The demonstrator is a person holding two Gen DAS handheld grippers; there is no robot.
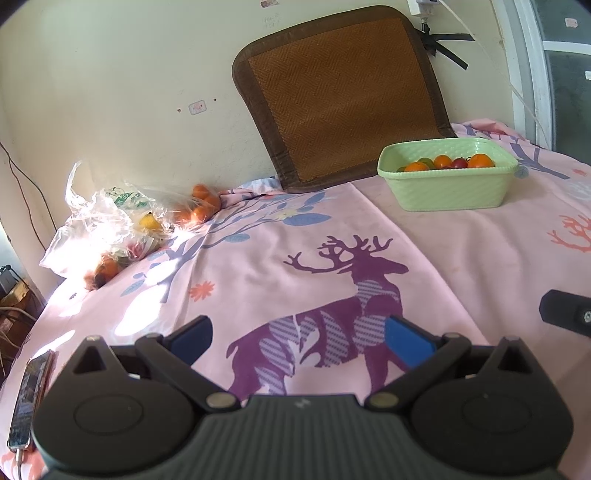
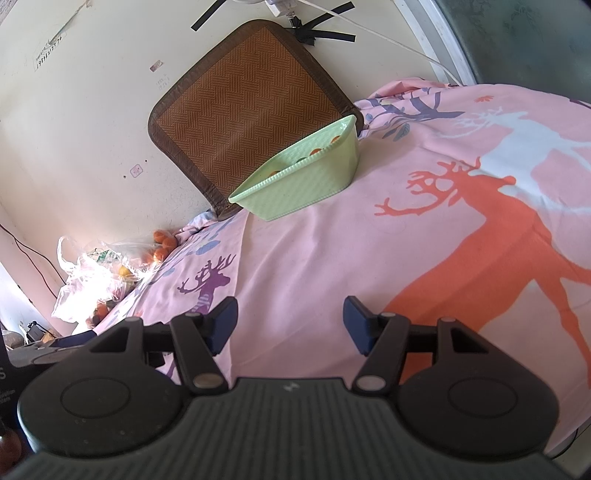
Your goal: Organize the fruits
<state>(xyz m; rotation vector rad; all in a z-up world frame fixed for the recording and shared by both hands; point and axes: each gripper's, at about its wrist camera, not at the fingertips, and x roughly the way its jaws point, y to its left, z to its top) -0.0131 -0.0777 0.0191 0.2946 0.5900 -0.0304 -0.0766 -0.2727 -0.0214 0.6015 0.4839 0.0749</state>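
A light green basket [image 1: 448,188] stands at the back right of the pink deer-print cloth and holds several orange, red and green fruits [image 1: 443,161]. It also shows in the right wrist view [image 2: 303,184]. A clear plastic bag [image 1: 107,218] with oranges [image 1: 203,206] and a yellow fruit [image 1: 149,222] lies at the back left by the wall; it also shows in the right wrist view [image 2: 99,273]. My left gripper [image 1: 299,338] is open and empty, low over the purple deer. My right gripper [image 2: 290,325] is open and empty over the cloth, well short of the basket.
A brown woven mat [image 1: 343,96] leans on the wall behind the basket. A phone [image 1: 31,398] lies at the cloth's left edge. Part of the right gripper [image 1: 567,312] shows at the right. White cables hang from a wall socket [image 2: 280,5].
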